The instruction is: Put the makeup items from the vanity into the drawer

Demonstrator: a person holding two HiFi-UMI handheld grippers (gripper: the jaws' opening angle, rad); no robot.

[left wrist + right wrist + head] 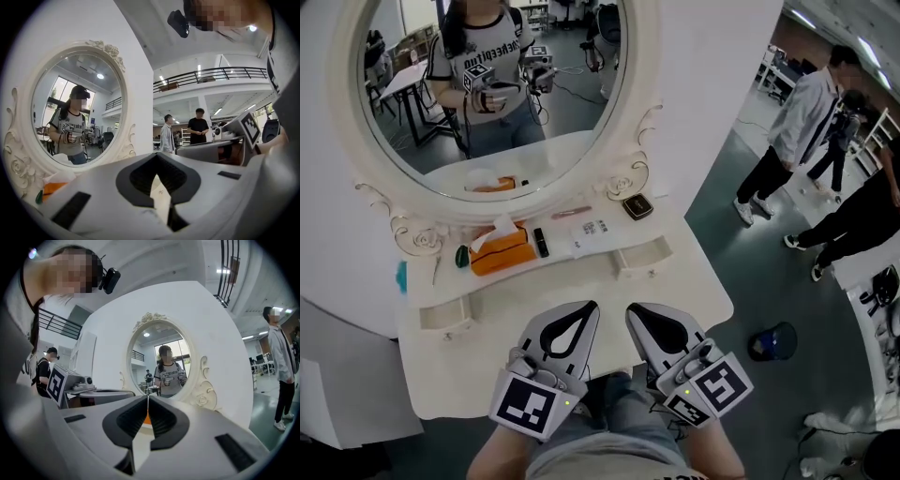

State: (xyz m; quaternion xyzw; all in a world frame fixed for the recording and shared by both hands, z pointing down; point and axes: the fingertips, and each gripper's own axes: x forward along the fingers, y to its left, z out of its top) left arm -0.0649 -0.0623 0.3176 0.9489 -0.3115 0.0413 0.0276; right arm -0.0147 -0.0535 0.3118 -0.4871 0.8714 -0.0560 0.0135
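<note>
Along the back edge of the vanity (698,295), under the oval mirror (487,84): a raised shelf (422,281) with the makeup items in a row.

- At the shelf's left edge: a teal object (399,277), too small to identify.
- Next: a small green item (461,256), just beside an orange tissue box (499,253).
- In the top of the box: one white tissue (495,232), poking up.
- Just right of the box: a short black tube (541,242).
- Right again: a white printed packet (594,235), with a slim pink stick (571,213) behind it.
- Near the shelf's right end: a dark square compact (637,206).

Below the shelf's front edge, two small drawers:

- Left drawer (445,317): under the shelf's left end.
- Right drawer (643,257): under the packet and compact.

Insides of both out of sight, so contents impossible to tell. Every makeup item in sight: on the shelf, outside the drawers.

Over the vanity's front edge, well apart from the shelf:

- Left gripper (587,309) (157,154): fingertips together and pads bowed apart behind the tips. Only pale vanity top visible through that loop, nothing clamped.
- Right gripper (635,312) (148,397), just beside it: fingers closed to a hairline slit with nothing between. The orange box visible far beyond through the gap.

Both pointing level toward the mirror.
</note>
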